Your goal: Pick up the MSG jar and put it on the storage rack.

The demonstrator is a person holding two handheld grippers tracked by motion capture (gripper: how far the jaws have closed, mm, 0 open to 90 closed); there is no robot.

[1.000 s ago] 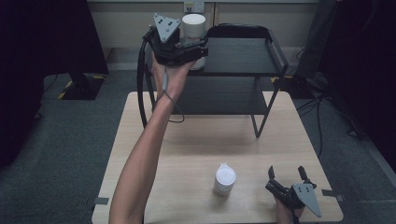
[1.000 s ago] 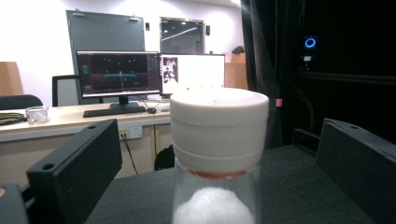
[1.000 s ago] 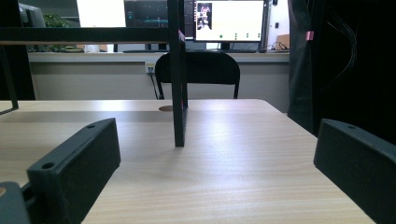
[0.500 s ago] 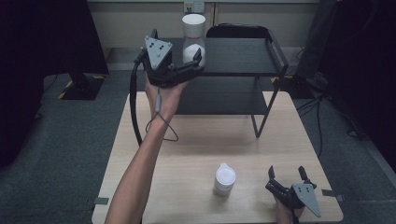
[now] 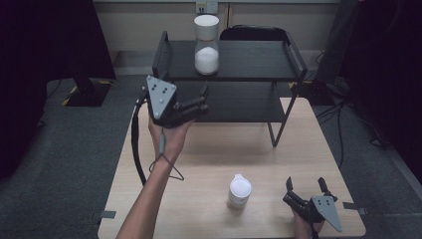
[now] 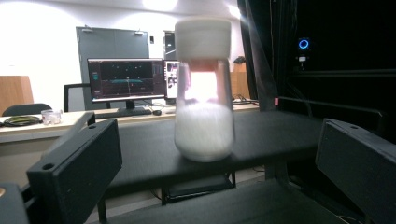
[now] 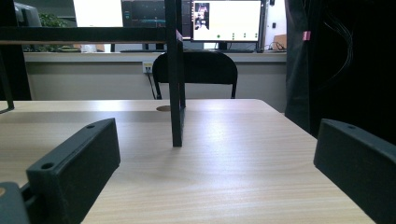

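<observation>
Dark carpet surrounded the wooden table (image 5: 209,149) in the high view. One jar (image 5: 206,45) was already placed on the shelf (image 5: 249,62); a second jar (image 5: 239,191) was left on the table. From the left gripper (image 5: 191,102) view, wide empty jaws were seen before the jar (image 6: 203,91). From the right gripper (image 5: 306,191) view, jaws were open and empty.

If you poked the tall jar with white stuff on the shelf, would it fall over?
Probably not from a light poke: the jar stands upright on the flat top shelf, and its white fill sits low, likely steadying it. A push near the lid might tip it, since it is tall and narrow. Its clear sides look smooth, perhaps slippery.
</observation>
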